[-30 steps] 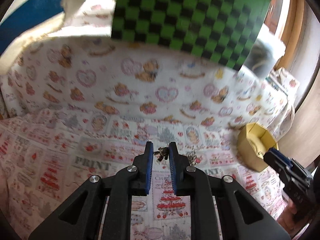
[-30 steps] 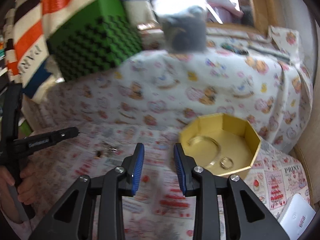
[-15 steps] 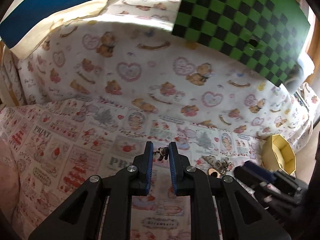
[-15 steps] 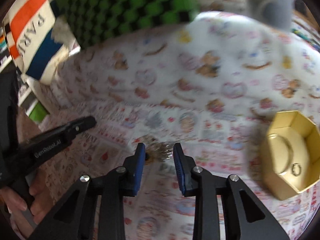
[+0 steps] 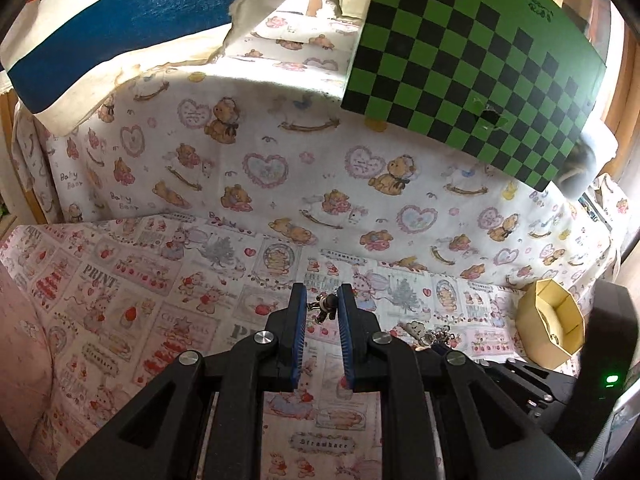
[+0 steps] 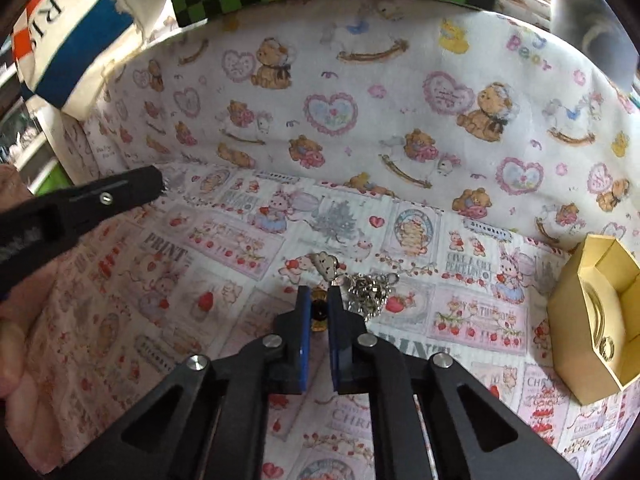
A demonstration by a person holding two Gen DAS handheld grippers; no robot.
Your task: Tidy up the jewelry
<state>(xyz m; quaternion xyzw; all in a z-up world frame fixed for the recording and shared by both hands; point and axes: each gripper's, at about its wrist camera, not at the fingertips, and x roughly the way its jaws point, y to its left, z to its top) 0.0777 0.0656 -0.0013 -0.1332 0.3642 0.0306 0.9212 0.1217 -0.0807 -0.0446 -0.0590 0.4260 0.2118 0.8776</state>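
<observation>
Around the work spot, a gold octagonal box [image 6: 596,320] stands open on the right, well apart from the loose jewelry, with a bangle [image 6: 597,312] and a small ring [image 6: 607,347] lying inside it. Behind, a green and black checkered board [image 5: 476,60] leans over the raised back of the surface, and a cloth bag with blue and orange bands [image 6: 68,40] sits at the far left. Nothing lies between the jewelry and the box. The surface is a counter [image 5: 120,320] covered with a printed cloth of strawberries, rabbits and words; behind it a second cloth with teddy bears and hearts [image 6: 360,100] rises like a backrest. At the far right a wooden edge shows. The left gripper [image 5: 322,304] is at a narrow gap, pinching a small dark charm [image 5: 326,307] between its blue pads, lifted clear of the cloth. The right gripper [image 6: 319,308] has its jaws drawn close around a small gold piece with a dark bead [image 6: 319,312], at the edge of a silver chain cluster [image 6: 368,290] and a pale charm [image 6: 325,265] lying on the cloth in the middle of the counter. A hand [image 6: 16,352] shows at the left edge of the right wrist view.
</observation>
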